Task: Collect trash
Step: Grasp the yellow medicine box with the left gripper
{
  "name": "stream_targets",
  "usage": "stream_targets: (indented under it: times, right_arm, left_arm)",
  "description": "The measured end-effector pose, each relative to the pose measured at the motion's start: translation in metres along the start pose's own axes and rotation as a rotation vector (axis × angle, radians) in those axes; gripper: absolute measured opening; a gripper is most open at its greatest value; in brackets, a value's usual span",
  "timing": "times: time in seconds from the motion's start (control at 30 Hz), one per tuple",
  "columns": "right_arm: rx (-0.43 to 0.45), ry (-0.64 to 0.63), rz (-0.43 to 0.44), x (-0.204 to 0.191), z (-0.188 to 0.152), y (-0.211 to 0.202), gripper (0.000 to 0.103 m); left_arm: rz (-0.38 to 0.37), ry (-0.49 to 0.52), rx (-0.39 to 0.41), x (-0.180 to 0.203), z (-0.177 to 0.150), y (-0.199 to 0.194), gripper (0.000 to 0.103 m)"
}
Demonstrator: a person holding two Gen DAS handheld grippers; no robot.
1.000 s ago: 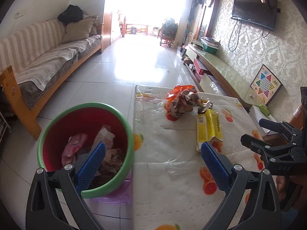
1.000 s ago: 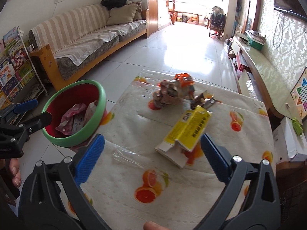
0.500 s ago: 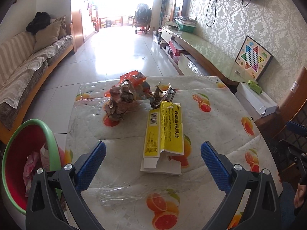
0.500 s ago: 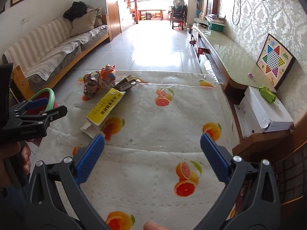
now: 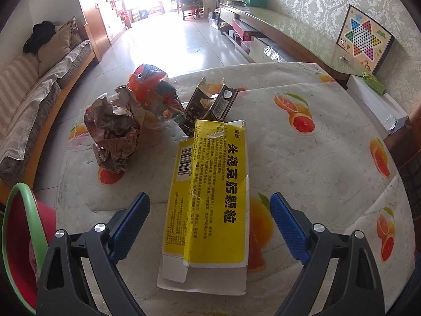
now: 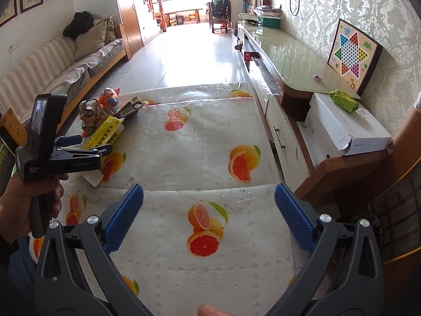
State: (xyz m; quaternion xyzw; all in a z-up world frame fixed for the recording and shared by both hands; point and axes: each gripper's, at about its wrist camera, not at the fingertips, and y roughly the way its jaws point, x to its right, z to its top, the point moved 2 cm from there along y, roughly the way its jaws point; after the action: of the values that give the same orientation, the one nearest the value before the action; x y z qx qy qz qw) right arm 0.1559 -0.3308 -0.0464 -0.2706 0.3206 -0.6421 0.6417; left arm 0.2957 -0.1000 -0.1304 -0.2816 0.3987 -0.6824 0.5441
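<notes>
A flattened yellow carton (image 5: 210, 200) lies on the fruit-print tablecloth (image 5: 329, 163). My left gripper (image 5: 210, 210) hovers over its near half, one blue pad on each side. Its jaws are closing, and the pads stand clear of the carton. Behind the carton sit a crumpled brown paper wad (image 5: 115, 129), an orange wrapper (image 5: 150, 87) and a torn dark box (image 5: 210, 105). The red bin with a green rim (image 5: 18, 245) stands at the lower left. My right gripper (image 6: 209, 210) is open over bare cloth; its view shows the left gripper (image 6: 86, 144) above the carton (image 6: 105, 134).
A striped sofa (image 5: 31, 100) runs along the left. A long low cabinet (image 6: 289, 60) and a white box (image 6: 347, 126) flank the table's right side. A star-pattern game board (image 6: 350, 52) leans on the wall. Tiled floor (image 6: 194, 52) stretches beyond the table.
Both grippers swung right, away from the bin. The left one came down over the yellow carton and its jaws narrowed a little. The right one now looks across the table's right part.
</notes>
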Motion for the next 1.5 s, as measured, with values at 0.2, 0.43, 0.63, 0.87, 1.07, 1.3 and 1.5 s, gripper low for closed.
stream_targets:
  times: [0.2, 0.43, 0.63, 0.87, 1.07, 1.3, 1.5]
  right_arm:
    - [-0.019, 0.032, -0.002, 0.012, -0.006, 0.008, 0.098]
    - [-0.02, 0.041, 0.005, 0.011, -0.004, 0.011, 0.098]
    - [-0.026, 0.011, 0.017, -0.007, -0.002, 0.016, 0.098]
    - [-0.005, -0.006, 0.036, -0.03, 0.015, 0.019, 0.098]
    - [-0.007, 0.037, 0.092, -0.056, 0.049, 0.045, 0.098]
    - [-0.038, 0.045, 0.117, -0.107, 0.089, 0.099, 0.098]
    - [-0.08, 0.023, 0.07, -0.143, 0.105, 0.153, 0.098]
  left_arm:
    - [0.013, 0.016, -0.041, 0.001, 0.0, 0.015, 0.067]
    - [0.023, 0.018, -0.022, -0.005, -0.003, 0.007, 0.031]
    - [0.009, 0.029, 0.017, -0.016, -0.014, -0.017, 0.026]
    - [-0.02, 0.015, 0.08, -0.029, -0.023, -0.052, 0.026]
    - [-0.033, 0.025, 0.115, -0.036, -0.033, -0.079, 0.026]
    - [-0.054, 0.003, 0.138, -0.049, -0.042, -0.096, 0.026]
    - [-0.077, -0.022, 0.148, -0.064, -0.052, -0.102, 0.026]
